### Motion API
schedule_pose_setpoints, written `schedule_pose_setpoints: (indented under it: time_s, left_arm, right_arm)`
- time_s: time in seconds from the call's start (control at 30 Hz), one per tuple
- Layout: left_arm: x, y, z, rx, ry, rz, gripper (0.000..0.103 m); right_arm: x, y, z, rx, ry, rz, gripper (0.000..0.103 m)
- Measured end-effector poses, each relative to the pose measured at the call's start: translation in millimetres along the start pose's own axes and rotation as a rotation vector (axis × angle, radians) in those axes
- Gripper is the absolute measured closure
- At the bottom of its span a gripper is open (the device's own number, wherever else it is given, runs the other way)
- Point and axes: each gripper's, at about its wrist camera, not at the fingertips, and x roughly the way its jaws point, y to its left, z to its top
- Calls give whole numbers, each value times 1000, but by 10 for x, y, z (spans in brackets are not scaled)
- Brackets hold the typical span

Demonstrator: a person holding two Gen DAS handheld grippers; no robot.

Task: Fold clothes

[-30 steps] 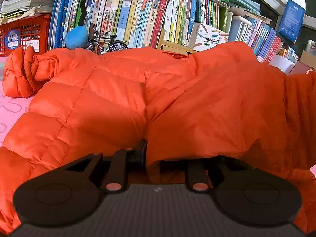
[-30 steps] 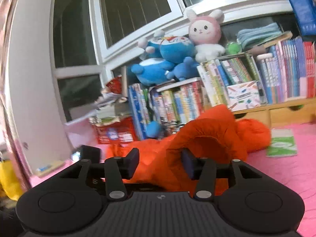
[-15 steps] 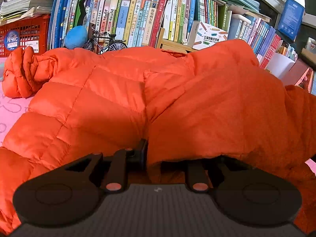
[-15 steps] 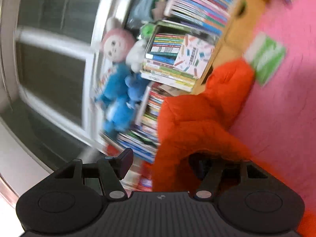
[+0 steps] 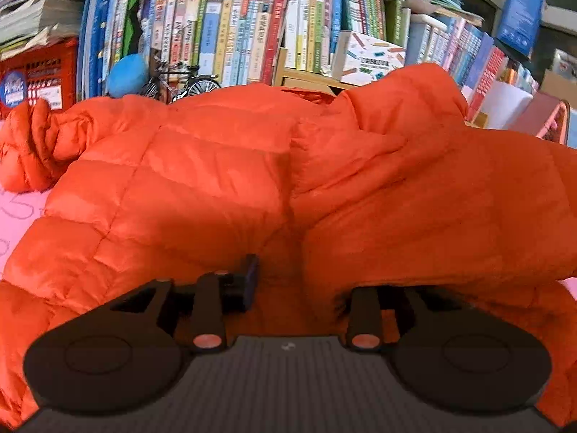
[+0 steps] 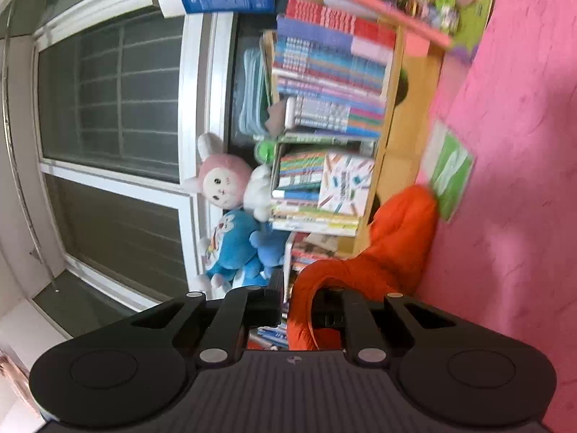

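Beside open pink mat [image 6: 512, 180], right claw [image 6: 299, 303] clamped on orange jacket [image 5: 252, 180] edge, left claw [image 5: 306, 281] opening, jacket fold between

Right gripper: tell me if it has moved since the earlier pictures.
Yes. The right gripper has rolled: the bookshelf, upright before, now lies sideways, with the pink surface on the right. Its fingers pinch the orange jacket.

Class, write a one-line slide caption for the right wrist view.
Rolled sideways, the right gripper pinches a fold of the orange puffer jacket before a crowded bookshelf.
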Motion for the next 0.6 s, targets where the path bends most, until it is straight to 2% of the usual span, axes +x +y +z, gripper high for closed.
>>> schedule_pose_setpoints:
  time_s: [0.23,0.33,0.43,0.47,0.53,0.57,0.6]
  left_arm:
    - [12,14,-7,-13,2,4,69]
    - [18,-7,-9,-1,4,18,70]
    - [17,15,-13,-12,2,10,70]
    - [17,14,-14,-11,2,11,70]
    - [18,13,-17,-10,2,12,70]
    - [19,12,-19,-9,2,12,70]
    - [19,11,-21,-9,2,13,70]
  right_arm:
    - [-382,-28,205,-101,-17,-160,88]
    - [-603,29,258,-181,-79,-237,88]
    - [-815,78,329,-221,-123,-193,88]
    - [-849,101,331,-244,-119,-179,87]
    - [-802,179,269,-331,-52,-174,86]
    - [-766,209,232,-370,-18,-177,79]
    - [-710,223,183,-402,17,-189,65]
